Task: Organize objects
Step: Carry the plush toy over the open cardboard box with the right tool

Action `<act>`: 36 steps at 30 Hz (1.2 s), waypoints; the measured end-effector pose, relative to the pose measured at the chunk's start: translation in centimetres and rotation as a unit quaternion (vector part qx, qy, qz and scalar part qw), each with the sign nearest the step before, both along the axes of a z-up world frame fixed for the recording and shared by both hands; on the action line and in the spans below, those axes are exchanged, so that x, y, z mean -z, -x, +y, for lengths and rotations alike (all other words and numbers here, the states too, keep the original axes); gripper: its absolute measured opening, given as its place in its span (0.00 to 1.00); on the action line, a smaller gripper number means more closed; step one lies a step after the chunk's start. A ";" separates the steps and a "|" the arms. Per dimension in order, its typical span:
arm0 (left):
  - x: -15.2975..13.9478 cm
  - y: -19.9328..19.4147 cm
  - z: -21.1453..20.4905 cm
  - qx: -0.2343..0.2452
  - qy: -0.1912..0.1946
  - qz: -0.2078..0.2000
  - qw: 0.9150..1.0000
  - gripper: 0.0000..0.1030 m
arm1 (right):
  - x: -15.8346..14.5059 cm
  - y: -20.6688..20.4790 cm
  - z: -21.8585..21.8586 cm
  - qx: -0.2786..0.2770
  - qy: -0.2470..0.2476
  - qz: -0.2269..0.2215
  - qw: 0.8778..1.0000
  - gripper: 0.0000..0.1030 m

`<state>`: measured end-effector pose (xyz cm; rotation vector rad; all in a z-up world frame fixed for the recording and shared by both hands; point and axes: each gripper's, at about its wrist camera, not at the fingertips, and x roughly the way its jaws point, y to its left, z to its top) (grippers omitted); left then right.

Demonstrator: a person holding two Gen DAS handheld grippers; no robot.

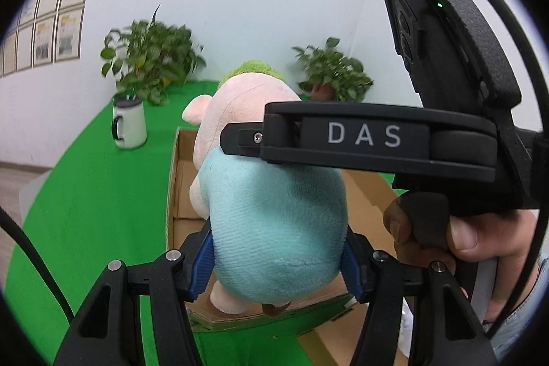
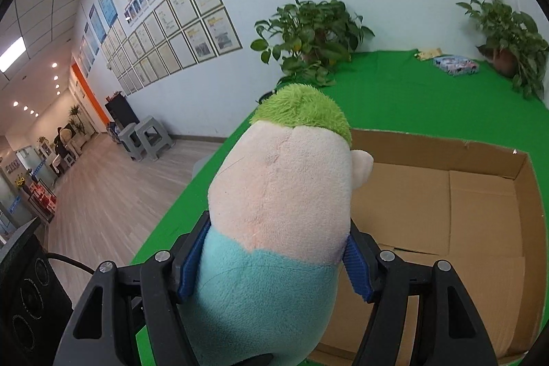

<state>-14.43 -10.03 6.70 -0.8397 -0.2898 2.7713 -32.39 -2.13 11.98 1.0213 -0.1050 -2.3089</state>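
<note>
A plush doll with a pink head, green hair and a light blue body is held over an open cardboard box. My left gripper is shut on the doll's blue lower body. My right gripper is shut on the same doll around its neck and upper body. The right gripper's black body marked DAS crosses the left wrist view over the doll. The box shows bare cardboard inside in the right wrist view.
A green cloth covers the table. A white mug stands at the left beside a potted plant. A second plant stands at the far right corner, with a patterned pouch near it. Floor lies beyond the table's left edge.
</note>
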 end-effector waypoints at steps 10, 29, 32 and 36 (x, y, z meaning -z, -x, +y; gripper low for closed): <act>4.6 2.7 -2.5 -0.028 -0.030 -0.068 0.997 0.59 | 8.7 5.3 -4.1 -0.035 -0.016 -0.034 0.999 0.64; 5.4 -0.5 -4.0 -0.061 0.007 -0.093 0.994 0.63 | 18.9 9.6 -7.3 -0.035 -0.031 -0.125 0.991 0.70; 6.0 -0.1 -4.2 -0.062 0.006 -0.100 0.993 0.56 | 18.9 9.8 -7.2 -0.030 -0.021 -0.134 0.990 0.80; 6.5 0.2 -4.7 -0.061 -0.021 -0.105 0.992 0.52 | 18.4 9.7 -6.6 -0.024 -0.004 -0.144 0.989 0.91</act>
